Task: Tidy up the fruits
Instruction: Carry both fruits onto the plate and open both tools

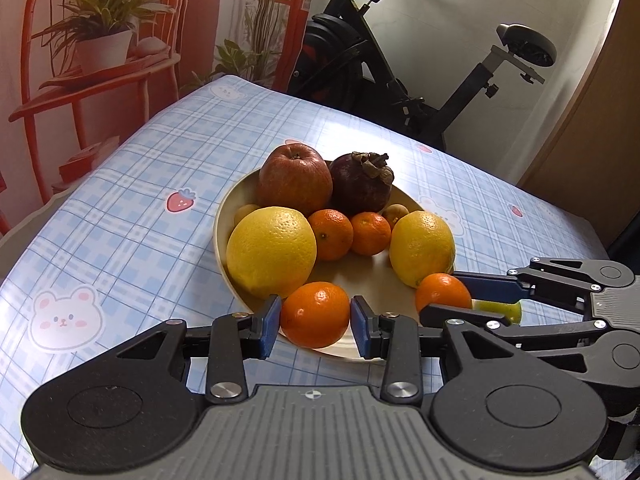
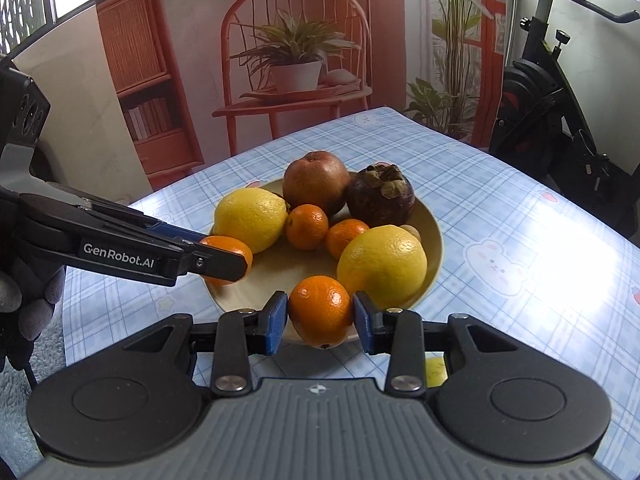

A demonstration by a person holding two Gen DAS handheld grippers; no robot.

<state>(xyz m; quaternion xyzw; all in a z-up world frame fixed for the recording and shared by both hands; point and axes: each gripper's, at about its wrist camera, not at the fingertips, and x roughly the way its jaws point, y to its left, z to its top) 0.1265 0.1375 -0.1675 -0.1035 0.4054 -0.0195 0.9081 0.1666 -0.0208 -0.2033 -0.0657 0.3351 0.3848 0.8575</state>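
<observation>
Plate (image 1: 224,216) of fruit, both grippers loaded.
Left gripper (image 1: 315,322) pinches one mandarin (image 1: 315,314), right gripper (image 2: 320,316) another mandarin (image 2: 320,310); plate holds apple (image 1: 295,180), mangosteen (image 1: 362,184), lemons.

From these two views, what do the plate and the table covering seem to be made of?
Plate: probably matte ceramic or melamine; it looks cream, smooth and opaque, with a dull sheen and a thin, even rim. I cannot tell which.
Table covering: probably glossy vinyl or oilcloth; its printed blue plaid with bears and strawberries reflects window light brightly and lies flat without any visible weave.
</observation>
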